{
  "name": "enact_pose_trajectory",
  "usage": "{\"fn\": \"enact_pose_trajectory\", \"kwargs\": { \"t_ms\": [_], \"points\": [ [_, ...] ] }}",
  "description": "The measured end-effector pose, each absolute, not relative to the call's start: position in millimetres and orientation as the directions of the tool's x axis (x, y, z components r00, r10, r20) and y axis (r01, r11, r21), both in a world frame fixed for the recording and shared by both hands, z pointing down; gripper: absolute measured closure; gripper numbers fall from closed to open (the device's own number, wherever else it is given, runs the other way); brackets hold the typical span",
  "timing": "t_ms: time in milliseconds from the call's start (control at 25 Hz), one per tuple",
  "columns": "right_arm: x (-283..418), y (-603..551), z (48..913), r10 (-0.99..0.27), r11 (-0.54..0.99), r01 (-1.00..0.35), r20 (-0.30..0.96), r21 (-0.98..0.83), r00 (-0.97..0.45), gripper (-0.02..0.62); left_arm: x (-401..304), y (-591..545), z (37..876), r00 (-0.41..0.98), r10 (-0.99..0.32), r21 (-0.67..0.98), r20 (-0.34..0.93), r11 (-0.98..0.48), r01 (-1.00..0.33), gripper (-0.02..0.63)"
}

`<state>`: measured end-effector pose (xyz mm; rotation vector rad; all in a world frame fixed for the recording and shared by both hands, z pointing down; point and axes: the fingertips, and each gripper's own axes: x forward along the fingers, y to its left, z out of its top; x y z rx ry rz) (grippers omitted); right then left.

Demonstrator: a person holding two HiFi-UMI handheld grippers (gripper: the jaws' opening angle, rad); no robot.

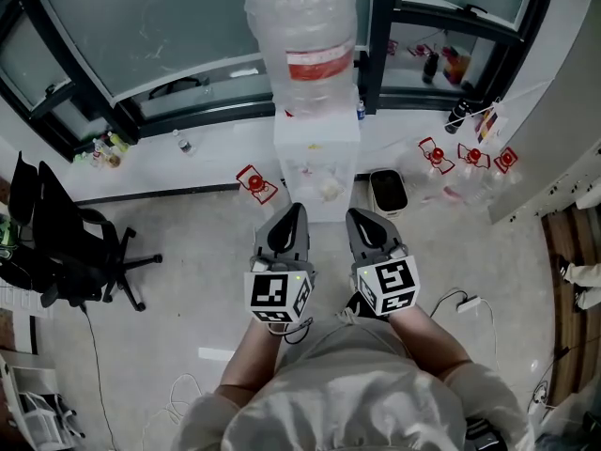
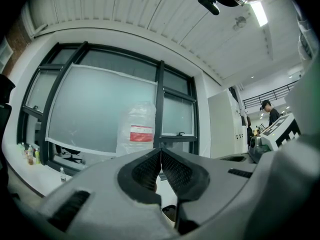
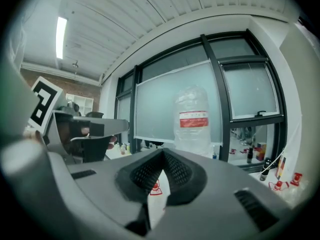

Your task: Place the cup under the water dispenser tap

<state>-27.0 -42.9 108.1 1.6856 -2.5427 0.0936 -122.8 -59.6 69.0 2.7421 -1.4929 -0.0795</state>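
Observation:
The white water dispenser (image 1: pixel 317 163) stands straight ahead by the window, with a big clear bottle (image 1: pixel 305 40) bearing a red label on top. A pale round thing (image 1: pixel 329 189) sits in its tap recess; I cannot tell whether it is a cup. No cup shows in either gripper. My left gripper (image 1: pixel 294 210) and right gripper (image 1: pixel 358 216) are held side by side, level, pointing at the dispenser from a short way off. Both are shut with nothing between the pads. The bottle (image 2: pixel 137 129) rises behind the left gripper (image 2: pixel 160 151); the bottle (image 3: pixel 192 121) also stands beyond the right gripper (image 3: pixel 163 153).
A black bin (image 1: pixel 387 192) stands right of the dispenser. Red-and-white objects (image 1: pixel 255 183) lie on the floor at both sides, some (image 1: pixel 470 154) near the right wall. A black office chair (image 1: pixel 66 242) is at the left. A white cable (image 1: pixel 467 302) lies at the right.

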Motion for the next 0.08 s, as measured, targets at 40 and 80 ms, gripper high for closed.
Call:
{"fn": "enact_pose_trajectory", "kwargs": {
  "t_ms": [40, 80],
  "points": [
    [-28.0, -42.8, 109.8, -0.915, 0.390, -0.921, 0.111, -0.002, -0.388, 0.568, -123.5, -59.4, 70.6, 0.543, -0.839, 0.042, -0.034, -0.544, -0.838, 0.586],
    [-29.0, -42.9, 111.4, -0.915, 0.391, -0.921, 0.113, -0.001, -0.388, 0.568, -124.2, -59.3, 72.1, 0.545, -0.838, 0.043, -0.032, -0.546, -0.837, 0.586]
  ]
}}
